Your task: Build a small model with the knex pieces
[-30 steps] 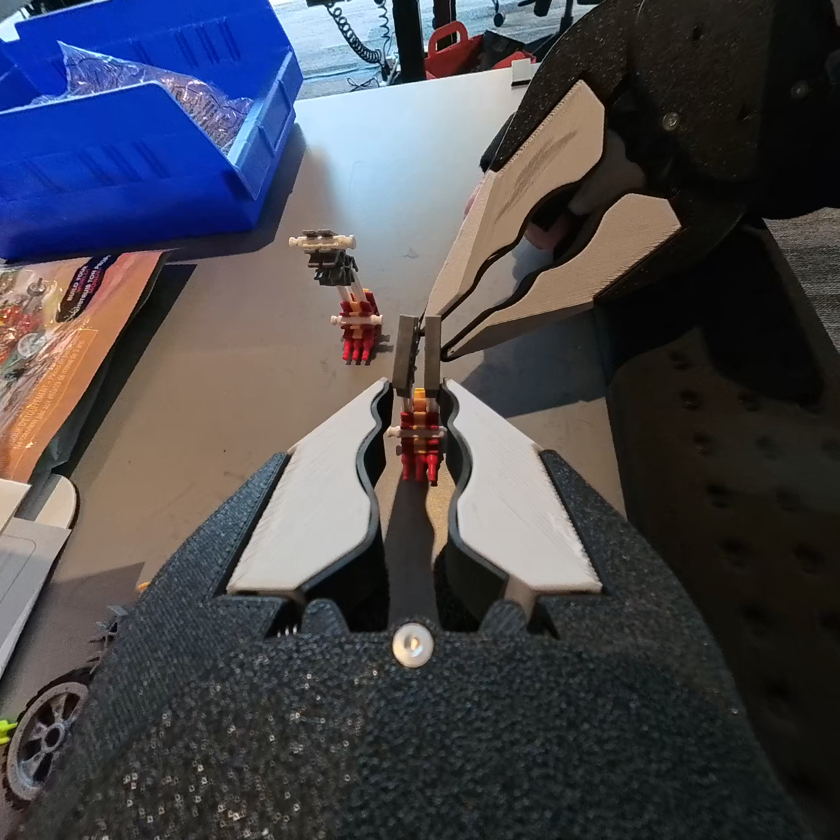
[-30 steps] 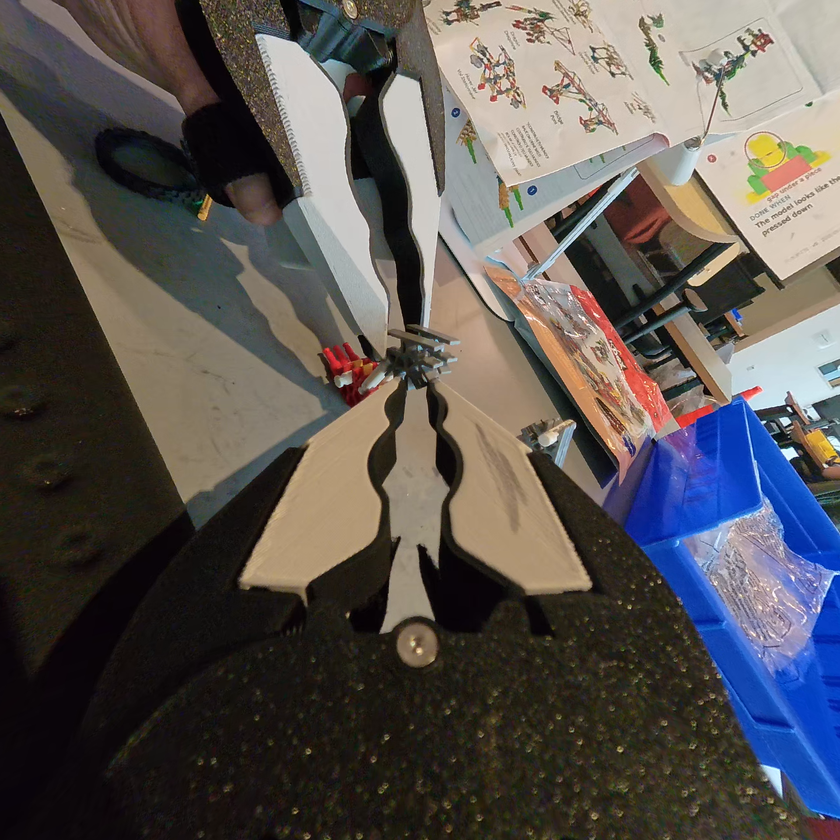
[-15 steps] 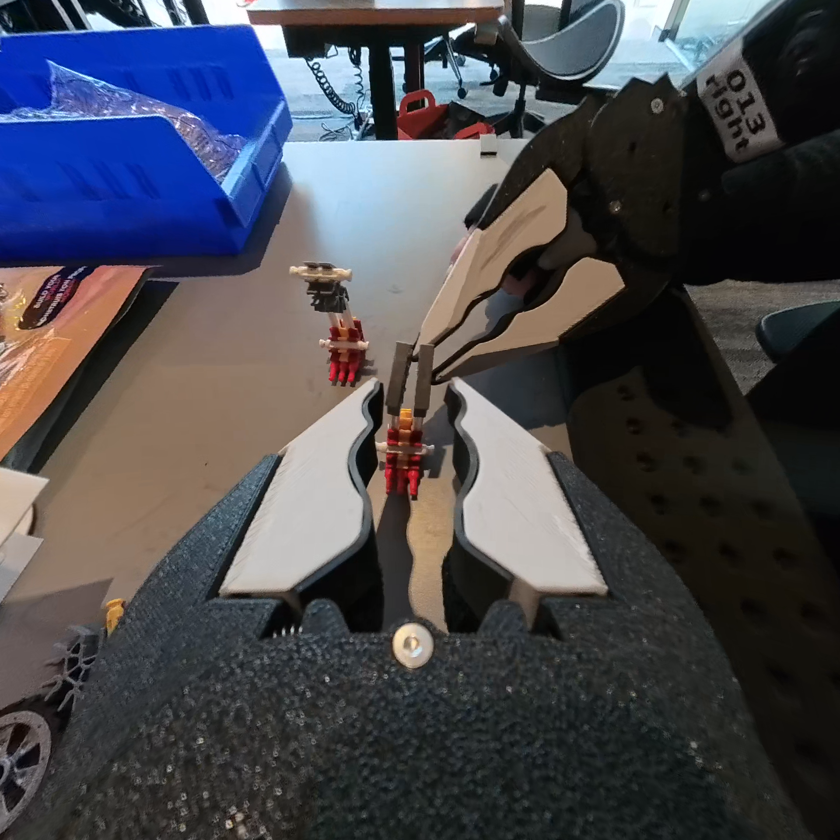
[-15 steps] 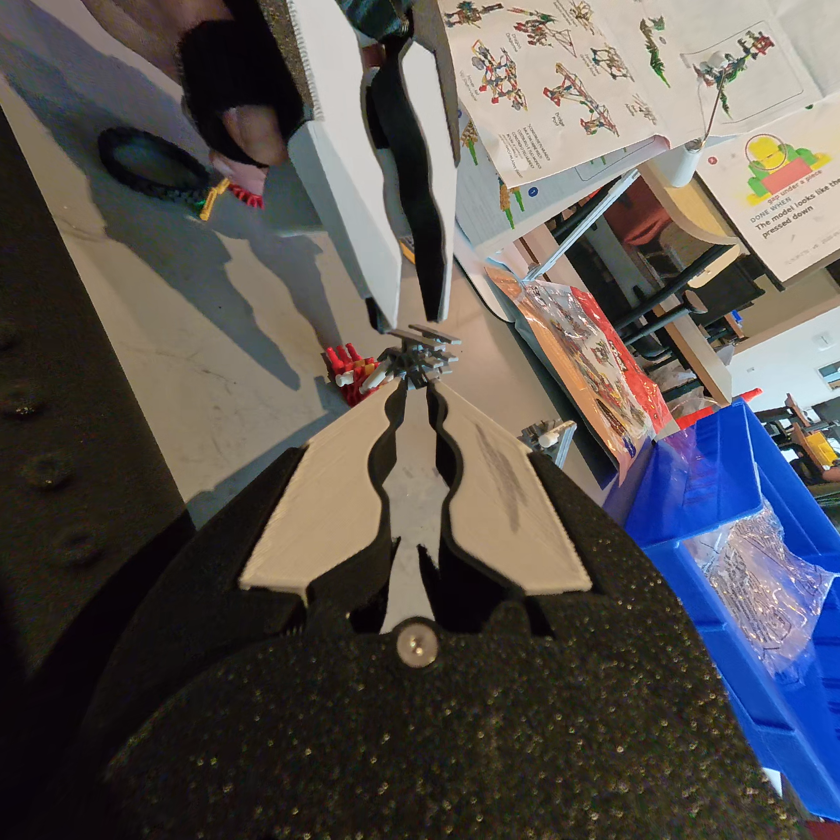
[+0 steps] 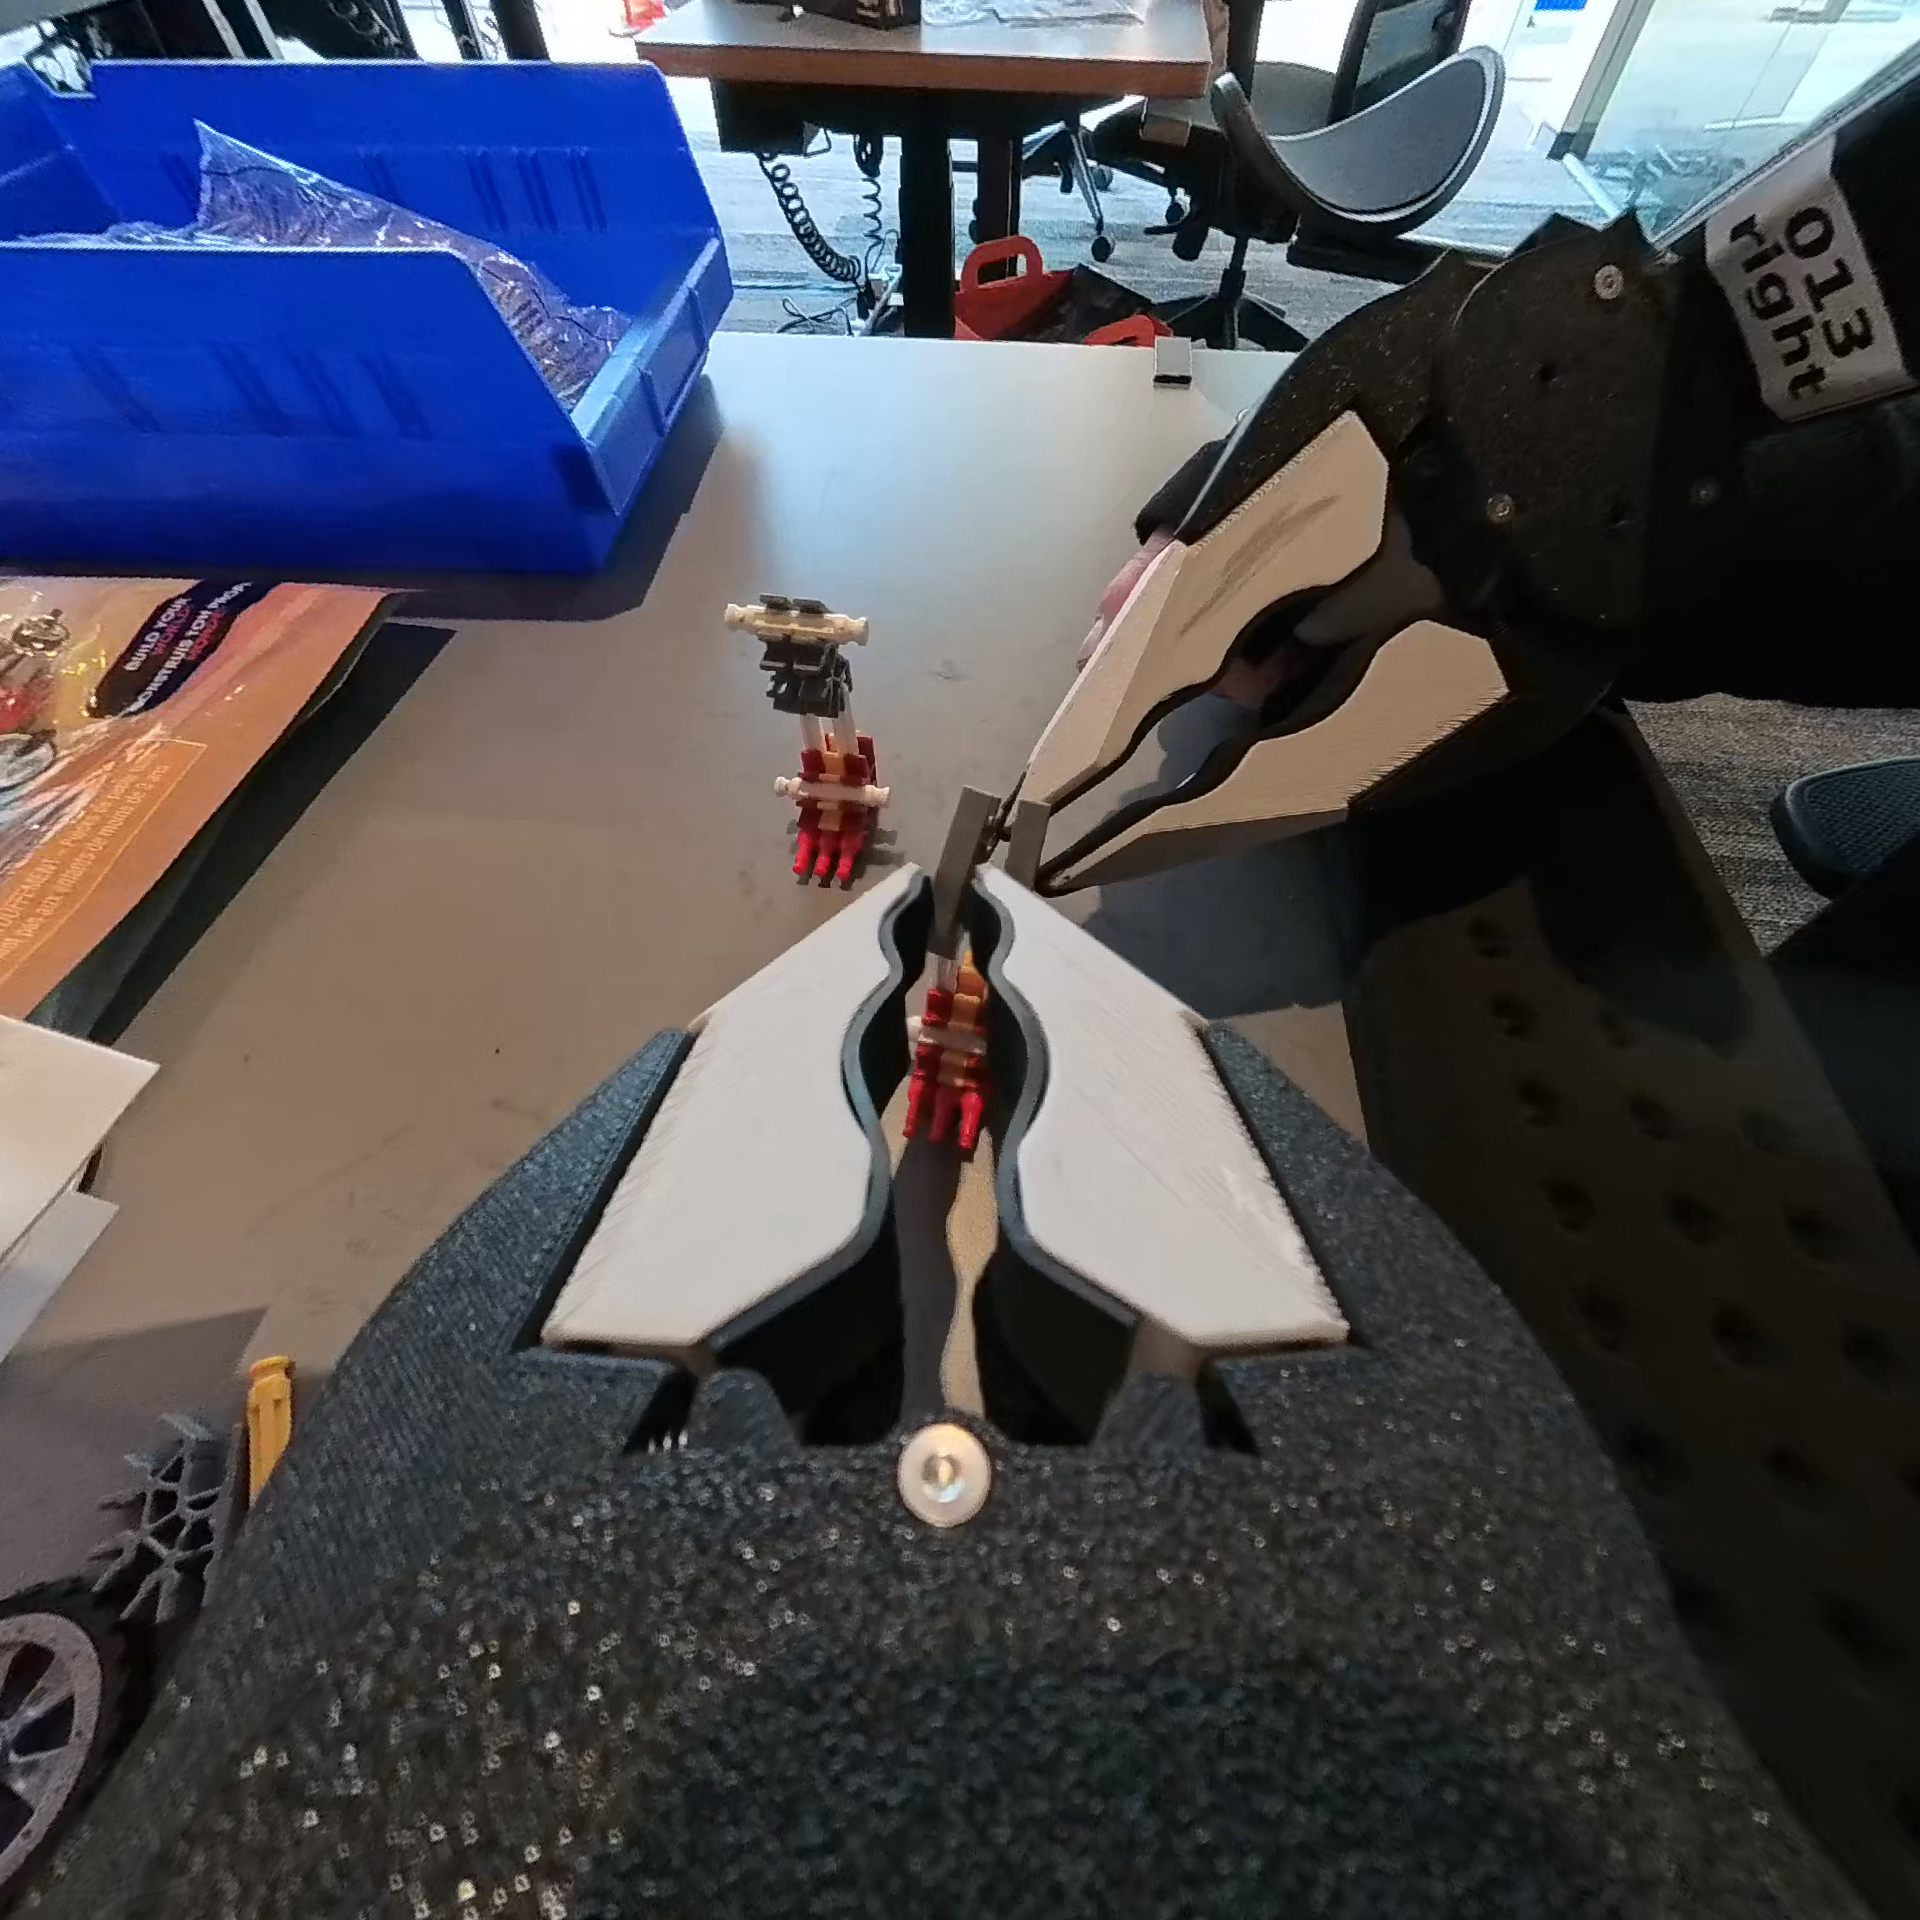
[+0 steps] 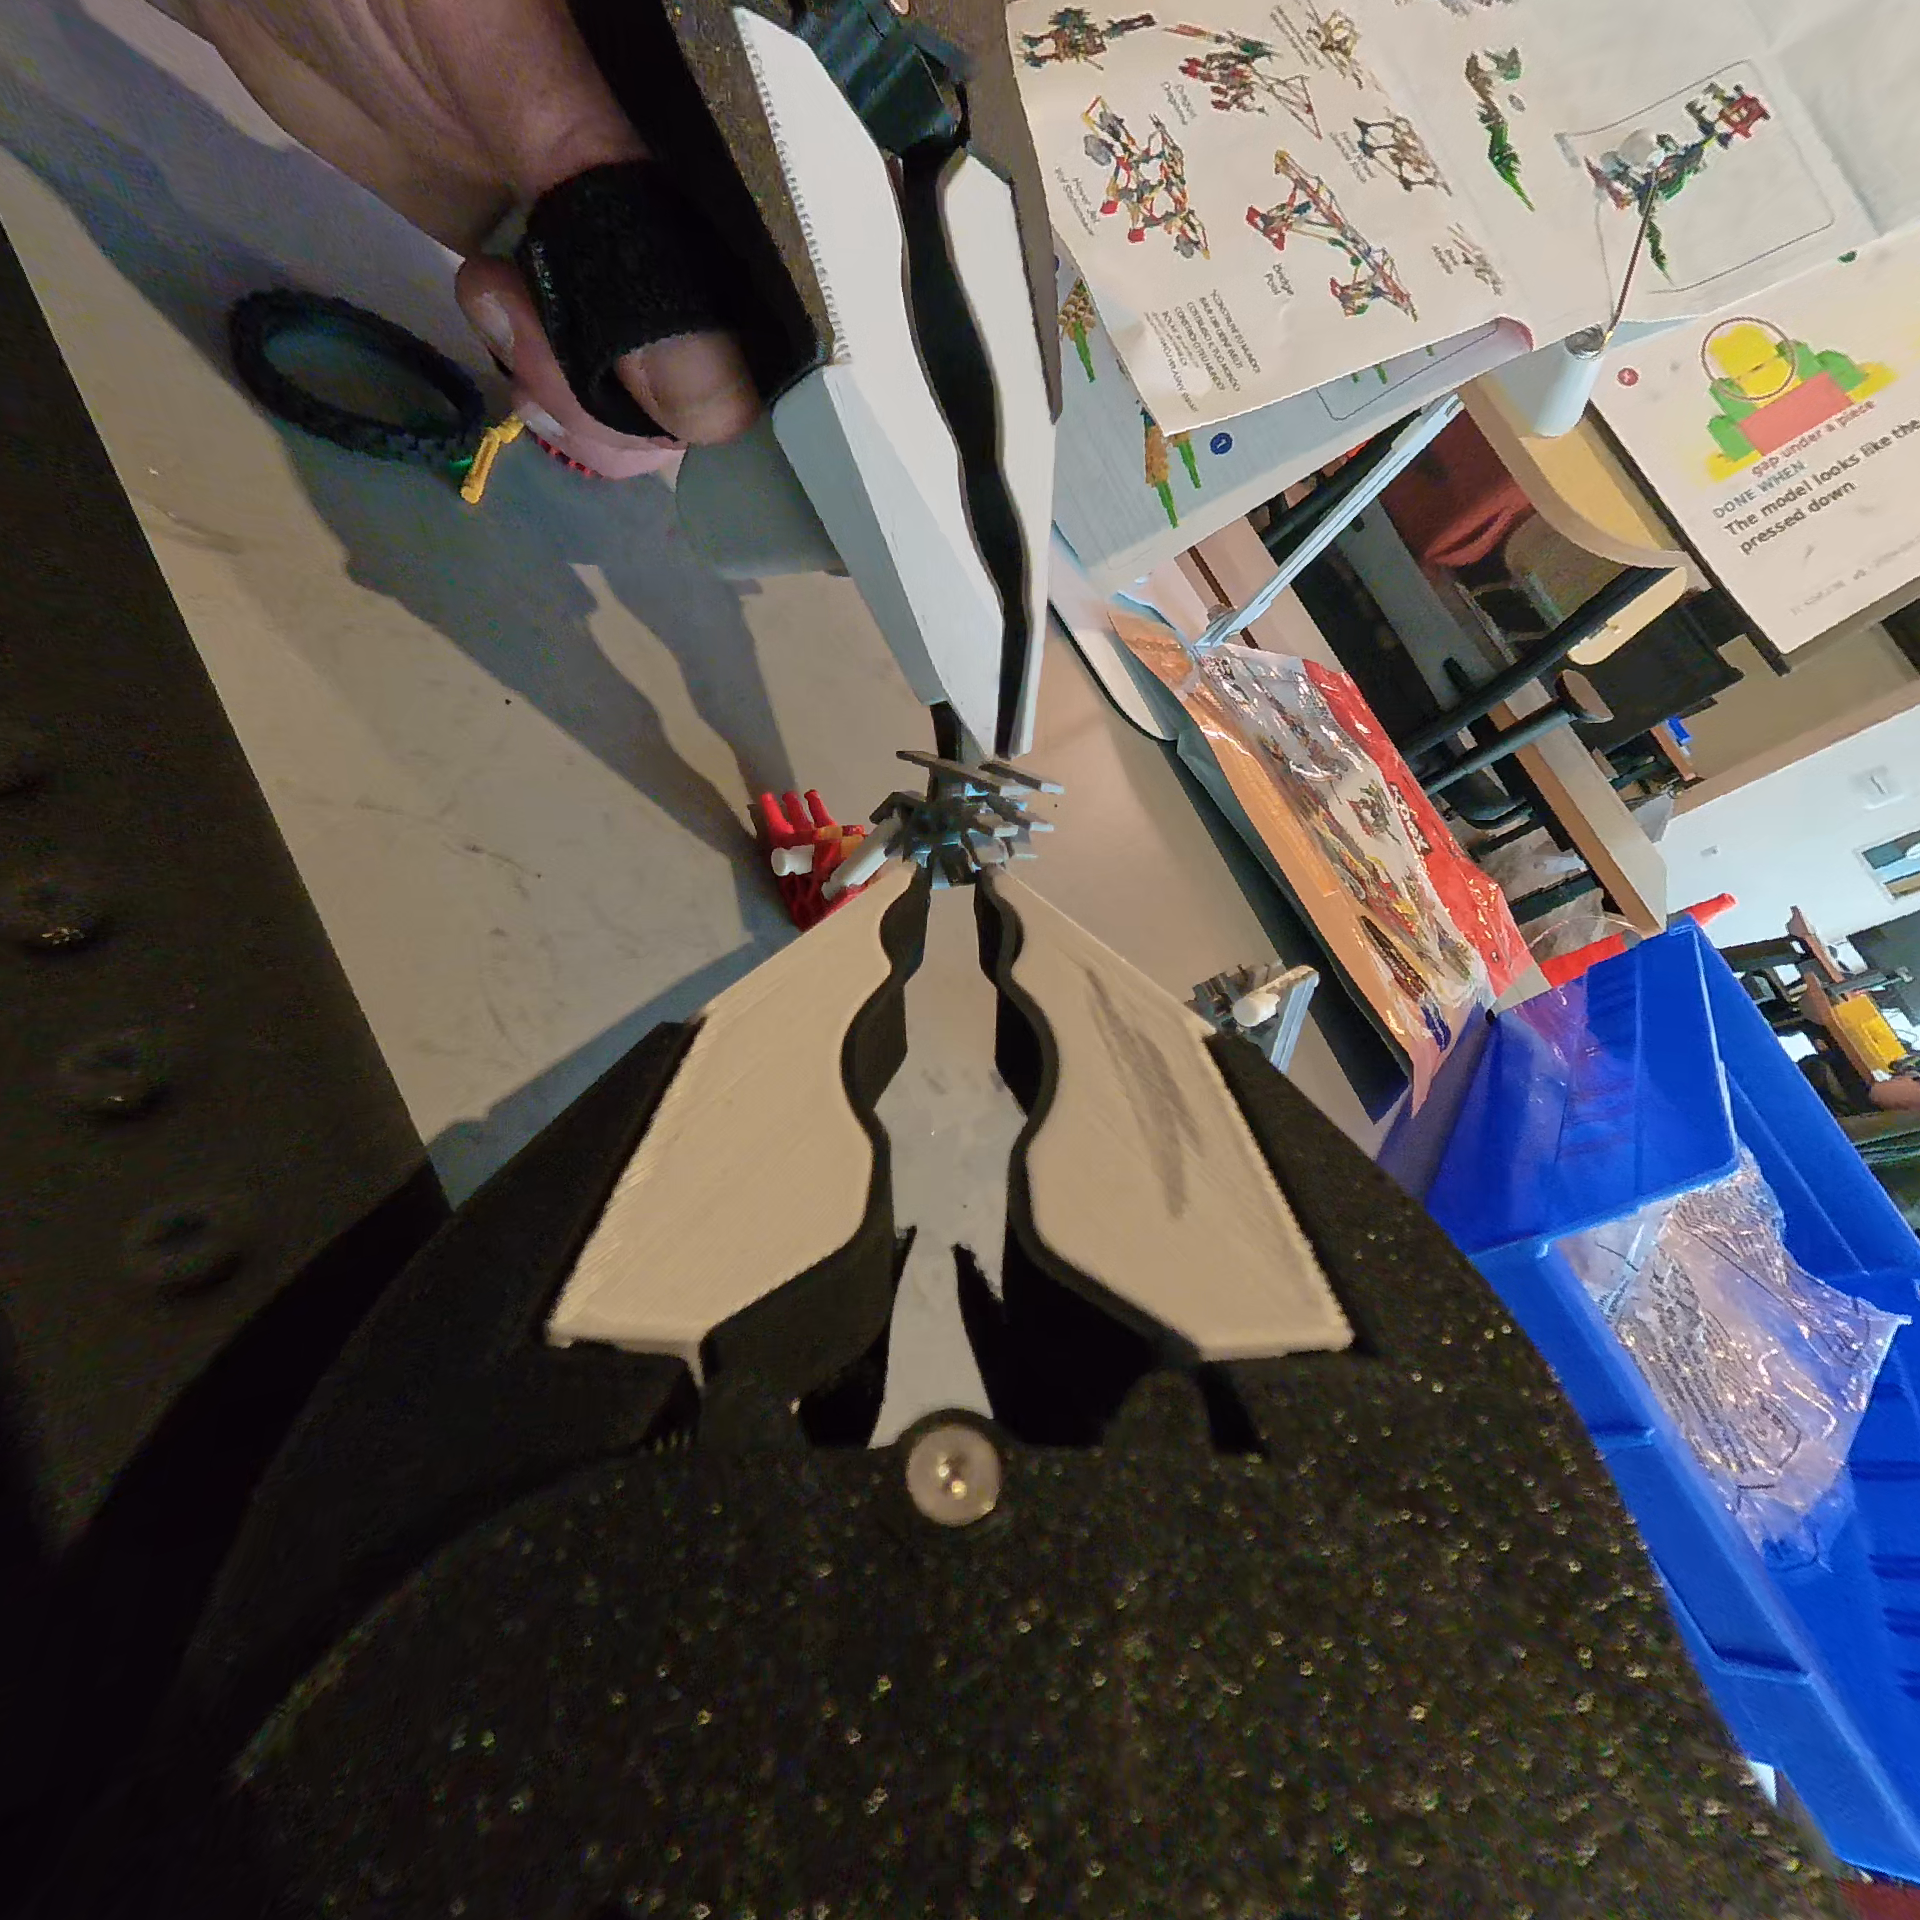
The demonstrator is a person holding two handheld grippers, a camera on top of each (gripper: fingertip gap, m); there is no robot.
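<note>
On the grey table (image 5: 499,935), both tongs clamp one red-and-grey toy assembly (image 5: 951,1049)

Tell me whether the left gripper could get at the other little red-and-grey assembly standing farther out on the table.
Probably not as things stand: the left gripper is shut on the near assembly. The path to the far assembly over the table looks free.

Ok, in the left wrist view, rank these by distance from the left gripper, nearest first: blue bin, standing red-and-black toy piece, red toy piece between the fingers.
1. Red toy piece, between the left gripper fingers.
2. Standing red-and-black toy piece, ahead, slightly left on the table.
3. Blue bin, far left, at the back.
</note>
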